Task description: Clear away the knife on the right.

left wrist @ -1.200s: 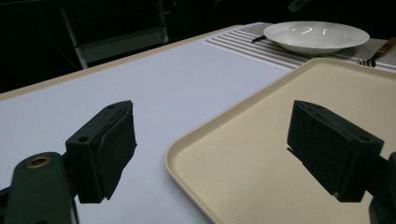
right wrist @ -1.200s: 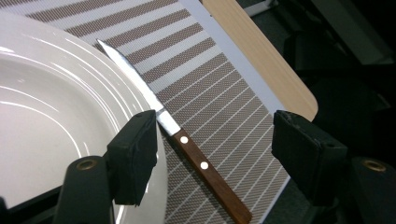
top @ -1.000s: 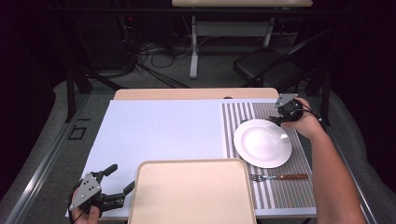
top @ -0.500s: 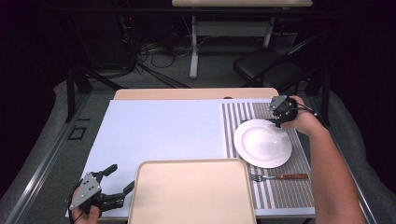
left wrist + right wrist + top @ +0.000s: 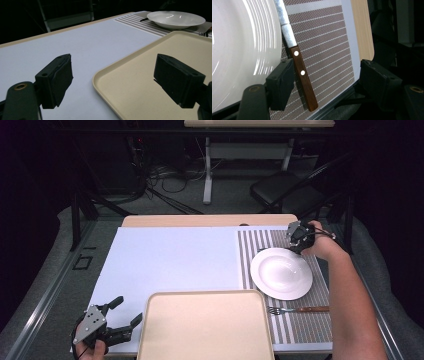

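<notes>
Right hand-held gripper (image 5: 297, 239) at far right of counter (image 5: 170, 260), jaws apart, empty, just past the round white ceramic plate (image 5: 281, 273). Its own view: wood-handled knife with steel blade (image 5: 297, 58) flat on the brown-striped placemat (image 5: 324, 47), alongside the plate rim, handle between the jaws, untouched. Left hand-held gripper (image 5: 119, 318) near left corner, jaws apart, empty, beside the beige plastic tray (image 5: 206, 325). Wood-handled fork (image 5: 298, 309) lies near side of the plate.

The left tongs (image 5: 113, 82) gape wide over the beige tray's (image 5: 140, 82) corner, white plate (image 5: 176, 19) beyond.
</notes>
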A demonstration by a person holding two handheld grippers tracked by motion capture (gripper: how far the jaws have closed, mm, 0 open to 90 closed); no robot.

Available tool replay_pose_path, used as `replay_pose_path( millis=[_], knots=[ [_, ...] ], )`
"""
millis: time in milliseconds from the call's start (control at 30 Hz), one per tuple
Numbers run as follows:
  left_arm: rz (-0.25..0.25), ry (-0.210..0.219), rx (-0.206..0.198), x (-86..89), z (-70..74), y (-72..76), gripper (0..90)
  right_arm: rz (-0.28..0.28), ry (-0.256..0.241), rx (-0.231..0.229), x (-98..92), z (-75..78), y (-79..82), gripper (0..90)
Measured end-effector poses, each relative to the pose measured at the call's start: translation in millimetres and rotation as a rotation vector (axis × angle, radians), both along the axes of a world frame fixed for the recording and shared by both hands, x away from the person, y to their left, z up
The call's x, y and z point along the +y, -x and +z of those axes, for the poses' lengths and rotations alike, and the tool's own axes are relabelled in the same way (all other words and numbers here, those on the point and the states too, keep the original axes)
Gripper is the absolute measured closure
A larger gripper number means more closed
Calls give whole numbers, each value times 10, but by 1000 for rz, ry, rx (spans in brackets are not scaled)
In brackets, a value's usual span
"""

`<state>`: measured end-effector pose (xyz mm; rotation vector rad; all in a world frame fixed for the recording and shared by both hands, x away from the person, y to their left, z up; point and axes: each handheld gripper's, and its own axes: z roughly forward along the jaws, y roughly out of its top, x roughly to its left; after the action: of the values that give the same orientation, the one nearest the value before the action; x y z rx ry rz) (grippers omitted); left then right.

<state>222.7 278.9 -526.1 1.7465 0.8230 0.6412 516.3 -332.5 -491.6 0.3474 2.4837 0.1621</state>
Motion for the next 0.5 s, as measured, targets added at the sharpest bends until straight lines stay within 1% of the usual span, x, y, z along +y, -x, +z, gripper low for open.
replay_pose_path(
  millis=[67,100,133,167,233,300,333,367,400,433,500],
  knots=[
    [9,0,3,6,-3,3,156,3,-2,4,6,-2,-23,320],
    [11,2,3,9,-5,2,156,2,-6,2,8,-1,-34,323],
    [13,3,4,13,-7,3,156,1,-20,3,9,-2,-46,335],
    [15,3,5,17,-9,5,156,1,-23,10,10,1,-58,341],
    [18,3,5,24,-10,10,156,11,-12,25,7,-5,-82,363],
    [20,3,6,28,-11,15,156,11,-4,25,-3,-16,-94,371],
    [21,3,7,29,-13,17,156,-4,-8,22,-7,-31,-85,374],
    [20,1,9,32,-14,17,156,-4,-8,22,-7,-31,-85,374],
    [22,1,9,32,-15,16,156,30,-5,36,-20,-44,-114,387],
    [23,2,10,32,-17,16,156,33,-1,43,-19,-54,-116,390],
    [23,2,11,33,-19,11,156,37,4,43,-18,-67,-113,394]
  ],
)
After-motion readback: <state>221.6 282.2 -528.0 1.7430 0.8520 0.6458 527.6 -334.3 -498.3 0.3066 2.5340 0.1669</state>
